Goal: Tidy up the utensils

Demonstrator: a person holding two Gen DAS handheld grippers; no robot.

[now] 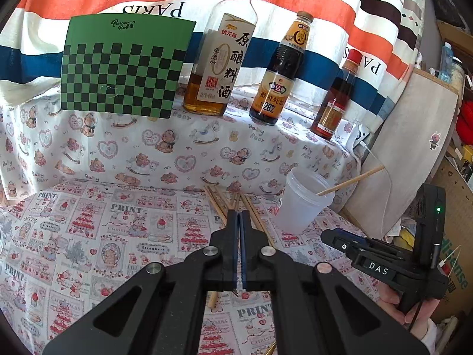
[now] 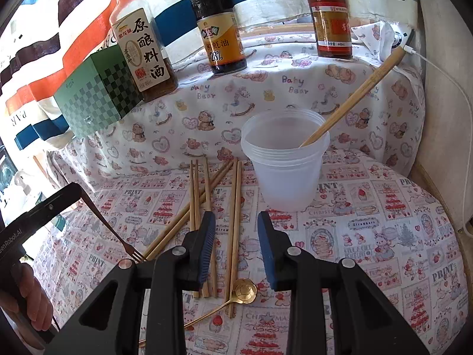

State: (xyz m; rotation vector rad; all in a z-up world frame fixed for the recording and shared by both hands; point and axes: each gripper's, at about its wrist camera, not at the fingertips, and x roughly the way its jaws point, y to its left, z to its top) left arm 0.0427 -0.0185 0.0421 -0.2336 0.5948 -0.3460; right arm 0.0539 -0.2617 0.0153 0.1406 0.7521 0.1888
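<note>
My left gripper (image 1: 240,217) is shut, raised above the patterned tablecloth. In the right wrist view a thin dark fork (image 2: 118,235) hangs tines-down from its tip (image 2: 78,192). My right gripper (image 2: 236,222) stands open low over a loose pile of several bamboo chopsticks (image 2: 207,195). One chopstick (image 2: 235,207) lies on the cloth between its fingers, untouched. A gold spoon (image 2: 244,291) lies under the right gripper, near its base. A translucent plastic cup (image 2: 285,162) just beyond the pile holds one chopstick (image 2: 354,94) leaning right. The cup (image 1: 301,204) also shows in the left wrist view.
On a raised ledge behind stand three sauce bottles (image 2: 142,50), (image 2: 220,29), (image 2: 331,20) and a green checkered box (image 2: 94,100). A white cable (image 2: 461,94) runs down the right side. The table's rounded edge (image 2: 449,207) curves close on the right.
</note>
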